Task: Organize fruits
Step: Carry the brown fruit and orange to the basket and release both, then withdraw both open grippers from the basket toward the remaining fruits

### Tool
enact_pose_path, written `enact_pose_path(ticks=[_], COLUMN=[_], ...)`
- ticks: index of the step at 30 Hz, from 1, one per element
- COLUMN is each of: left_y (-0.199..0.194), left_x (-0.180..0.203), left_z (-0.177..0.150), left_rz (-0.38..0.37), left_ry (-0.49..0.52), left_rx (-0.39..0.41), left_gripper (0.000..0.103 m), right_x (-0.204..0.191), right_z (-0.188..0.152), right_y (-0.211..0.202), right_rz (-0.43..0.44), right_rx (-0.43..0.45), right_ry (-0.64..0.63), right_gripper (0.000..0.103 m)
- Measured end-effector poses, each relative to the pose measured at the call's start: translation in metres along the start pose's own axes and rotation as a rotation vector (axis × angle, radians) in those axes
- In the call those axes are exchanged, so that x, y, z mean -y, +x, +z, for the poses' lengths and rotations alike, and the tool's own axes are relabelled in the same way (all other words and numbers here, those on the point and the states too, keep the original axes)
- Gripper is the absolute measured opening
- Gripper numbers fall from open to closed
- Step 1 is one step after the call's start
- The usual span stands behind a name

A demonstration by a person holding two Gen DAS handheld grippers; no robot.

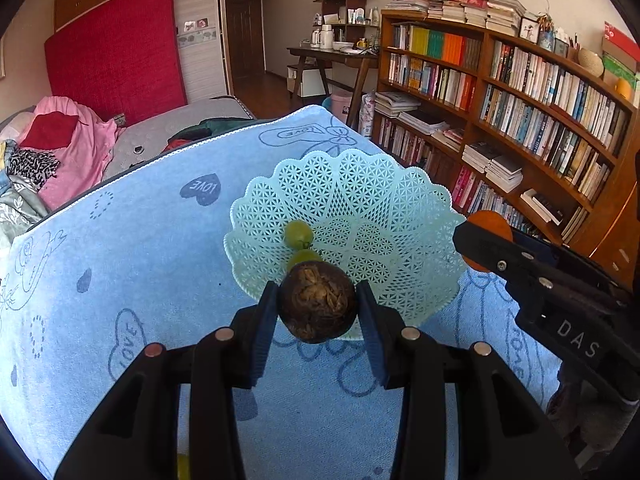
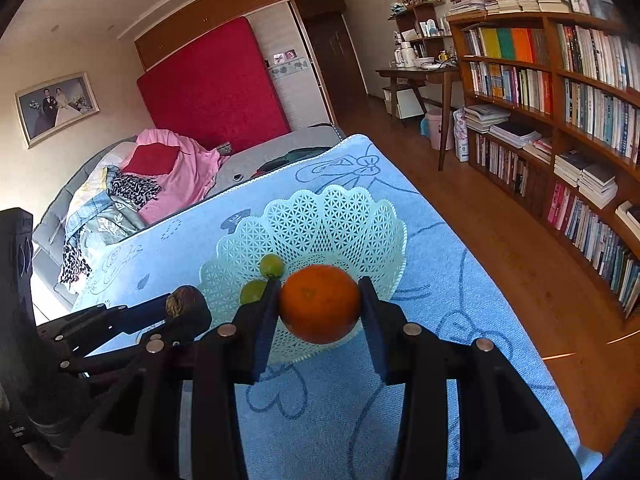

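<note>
My left gripper (image 1: 318, 310) is shut on a dark brown round fruit (image 1: 318, 306), held just above the near rim of the pale green lattice basket (image 1: 372, 204). Two green fruits (image 1: 299, 233) lie inside the basket on its left side. My right gripper (image 2: 320, 304) is shut on an orange (image 2: 319, 302), also over the basket's (image 2: 332, 220) near rim. In the right wrist view the left gripper (image 2: 188, 312) with the brown fruit (image 2: 182, 302) sits at the left, beside the green fruits (image 2: 271, 266). The orange (image 1: 490, 226) shows at the right edge of the left wrist view.
The basket stands on a table covered by a light blue towel (image 1: 140, 248) with heart prints. Another green fruit (image 1: 183, 466) peeks out at the table's near edge. A bed (image 2: 132, 184) with clothes lies beyond the table, and a tall bookshelf (image 2: 560, 120) stands at the right across wooden floor.
</note>
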State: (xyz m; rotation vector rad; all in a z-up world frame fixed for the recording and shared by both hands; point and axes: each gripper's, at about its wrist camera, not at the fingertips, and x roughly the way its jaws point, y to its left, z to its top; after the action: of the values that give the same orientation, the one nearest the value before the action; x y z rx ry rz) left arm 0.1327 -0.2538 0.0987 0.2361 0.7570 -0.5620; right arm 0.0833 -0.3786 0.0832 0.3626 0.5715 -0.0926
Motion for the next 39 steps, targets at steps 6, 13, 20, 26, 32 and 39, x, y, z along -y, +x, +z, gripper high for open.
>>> enact_pose_path(ticks=[6,13,20,26,32,39], left_y=[0.011,0.022,0.015,0.008,-0.004,-0.023], left_x=[0.004,0.005,-0.006,-0.02,-0.031,-0.047], left_z=[0.003,0.003,0.003,0.0,-0.003,-0.008], left_rz=[-0.018,-0.026,0.001,0.033,0.066,0.096], left_ry=[0.006,-0.001,-0.042,-0.075,-0.092,-0.117], left_rx=[-0.006,-0.028,0.008,0.001,0.008,0.027], left_gripper=[0.04,0.04,0.08,0.081,0.086,0.088], right_x=[0.005,0.007,0.01,0.008,0.005,-0.003], right_z=[0.004,0.008,0.01,0.01,0.004,0.0], right_y=[0.013,0.023,0.023,0.014,0.005,-0.006], right_rz=[-0.022,-0.037,-0.037,-0.032,-0.021,-0.009], right_rx=[-0.007,-0.006,0.019,0.033,0.033,0.037], right_ry=[-0.002,0.002,0.028,0.034,0.041,0.04], right_gripper=[0.041,0.041,0.061,0.061,0.062,0.065])
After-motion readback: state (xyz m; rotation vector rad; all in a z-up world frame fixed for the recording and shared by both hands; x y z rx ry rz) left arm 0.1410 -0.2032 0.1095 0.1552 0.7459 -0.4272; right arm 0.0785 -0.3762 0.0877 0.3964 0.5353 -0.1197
